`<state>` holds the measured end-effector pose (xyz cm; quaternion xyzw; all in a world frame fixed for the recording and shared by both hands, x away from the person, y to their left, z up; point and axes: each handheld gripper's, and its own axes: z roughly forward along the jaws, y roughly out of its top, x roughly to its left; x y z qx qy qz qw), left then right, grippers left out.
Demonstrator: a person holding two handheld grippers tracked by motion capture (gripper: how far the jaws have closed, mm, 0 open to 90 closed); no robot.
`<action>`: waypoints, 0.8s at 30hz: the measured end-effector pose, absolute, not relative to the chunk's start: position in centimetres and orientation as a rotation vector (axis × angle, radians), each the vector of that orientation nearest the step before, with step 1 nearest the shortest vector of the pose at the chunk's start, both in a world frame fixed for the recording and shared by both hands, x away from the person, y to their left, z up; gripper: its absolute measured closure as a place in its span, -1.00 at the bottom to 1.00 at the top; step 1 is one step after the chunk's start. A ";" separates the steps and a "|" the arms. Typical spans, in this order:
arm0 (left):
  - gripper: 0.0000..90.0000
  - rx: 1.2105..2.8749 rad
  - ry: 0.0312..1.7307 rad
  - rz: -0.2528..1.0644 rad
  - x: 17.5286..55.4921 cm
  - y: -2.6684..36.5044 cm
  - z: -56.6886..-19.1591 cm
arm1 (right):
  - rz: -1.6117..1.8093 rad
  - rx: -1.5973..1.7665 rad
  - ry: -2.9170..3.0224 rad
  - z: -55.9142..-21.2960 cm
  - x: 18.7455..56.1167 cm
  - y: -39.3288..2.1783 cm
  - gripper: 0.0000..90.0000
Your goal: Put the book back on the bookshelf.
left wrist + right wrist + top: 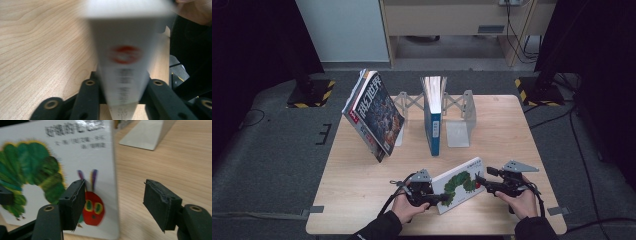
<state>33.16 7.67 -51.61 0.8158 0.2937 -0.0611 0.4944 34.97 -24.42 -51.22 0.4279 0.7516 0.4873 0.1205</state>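
At the table's six o'clock edge, the left gripper (438,198) clamps the spine end of the white caterpillar picture book (460,183), lifted off the light wooden table (352,175). At the book's three o'clock, the right gripper (479,181) straddles its edge, jaws wide. Shelving it in the grey metal accordion book rack (460,115) at twelve o'clock looks left to do.

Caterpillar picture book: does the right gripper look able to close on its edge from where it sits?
Probably yes: the right gripper is open with the caterpillar picture book edge already between its fingers, nothing blocking.
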 end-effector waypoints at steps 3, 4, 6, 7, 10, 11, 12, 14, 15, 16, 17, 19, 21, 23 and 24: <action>0.63 1.976 0.724 -0.154 33.2 7.7 -51.6 | 1.386 1.256 2.192 -51.3 35.0 -24.9 -0.25; 0.63 1.978 0.723 -0.150 33.2 7.7 -51.5 | 1.375 1.258 2.188 -51.4 35.0 -25.1 -0.27; 0.64 1.978 0.724 -0.143 33.1 7.7 -51.5 | 1.352 1.261 2.180 -51.4 35.1 -25.3 -0.31; 0.64 1.972 0.729 -0.143 33.1 7.8 -51.4 | 1.330 1.262 2.180 -51.4 35.1 -25.5 -0.33; 0.64 1.944 0.746 -0.156 33.1 7.9 -51.2 | 1.244 1.284 2.169 -51.7 35.2 -25.9 -0.36; 0.64 1.935 0.753 -0.159 33.1 8.0 -51.0 | 1.208 1.282 2.171 -51.8 35.2 -26.0 -0.37; 0.65 1.933 0.752 -0.153 33.1 8.0 -50.8 | 1.134 1.266 2.187 -51.9 35.3 -26.2 -0.37; 0.65 1.924 0.765 -0.154 33.0 8.1 -50.4 | 1.029 1.256 2.195 -52.0 35.3 -26.5 -0.39; 0.65 1.920 0.766 -0.148 33.0 8.2 -50.3 | 1.000 1.253 2.201 -52.2 35.4 -26.6 -0.40; 0.65 1.917 0.770 -0.144 33.0 8.3 -50.1 | 0.984 1.257 2.206 -52.3 35.4 -26.8 -0.42; 0.65 1.914 0.776 -0.142 33.0 8.3 -50.0 | 0.969 1.265 2.211 -52.4 35.5 -26.9 -0.45; 0.65 1.907 0.790 -0.142 33.0 8.5 -49.7 | 0.938 1.278 2.221 -52.7 35.6 -27.1 -0.46; 0.65 1.907 0.793 -0.133 33.0 8.6 -49.4 | 0.913 1.291 2.225 -52.8 35.6 -27.3 -0.49; 0.65 1.905 0.797 -0.117 33.1 8.8 -49.1 | 0.897 1.291 2.226 -52.9 35.6 -27.4 -0.51; 0.65 1.904 0.800 -0.107 33.1 8.9 -48.9 | 0.892 1.302 2.230 -52.9 35.6 -27.5 -0.53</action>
